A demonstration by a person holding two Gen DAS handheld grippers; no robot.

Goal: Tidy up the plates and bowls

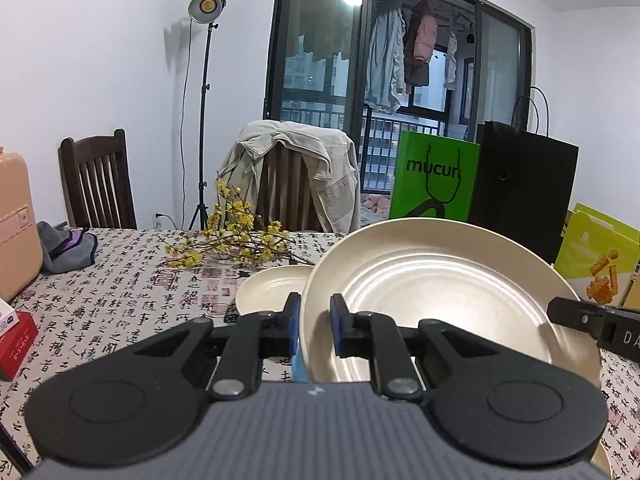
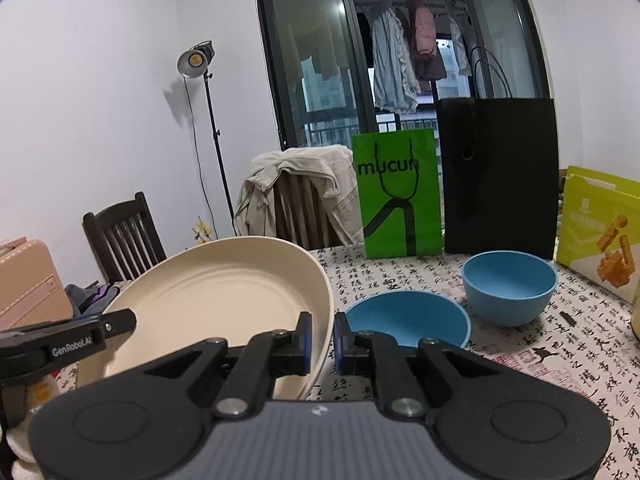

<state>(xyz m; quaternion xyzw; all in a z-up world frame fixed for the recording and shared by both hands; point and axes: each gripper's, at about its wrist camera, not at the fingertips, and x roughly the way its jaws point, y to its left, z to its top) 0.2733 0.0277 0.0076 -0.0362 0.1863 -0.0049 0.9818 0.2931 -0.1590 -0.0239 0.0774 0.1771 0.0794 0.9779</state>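
Note:
A large cream plate (image 1: 432,288) is held tilted above the table by both grippers. My left gripper (image 1: 314,308) is shut on its left rim, and my right gripper (image 2: 322,322) is shut on its right rim, seen on the same plate (image 2: 208,292) in the right wrist view. Each gripper shows in the other's view: the right gripper (image 1: 560,312) at the plate's far edge, the left gripper (image 2: 120,322) likewise. A second cream plate (image 1: 272,288) lies flat on the table behind. Two blue bowls (image 2: 408,320) (image 2: 508,292) stand upright to the right.
Yellow flower branches (image 1: 232,240) lie at the table's back. A green bag (image 2: 400,192), a black bag (image 2: 500,176) and a yellow-green snack bag (image 2: 604,232) stand along the far right. A grey cloth (image 1: 64,248), a pink suitcase (image 1: 16,220) and a red box (image 1: 16,340) sit left.

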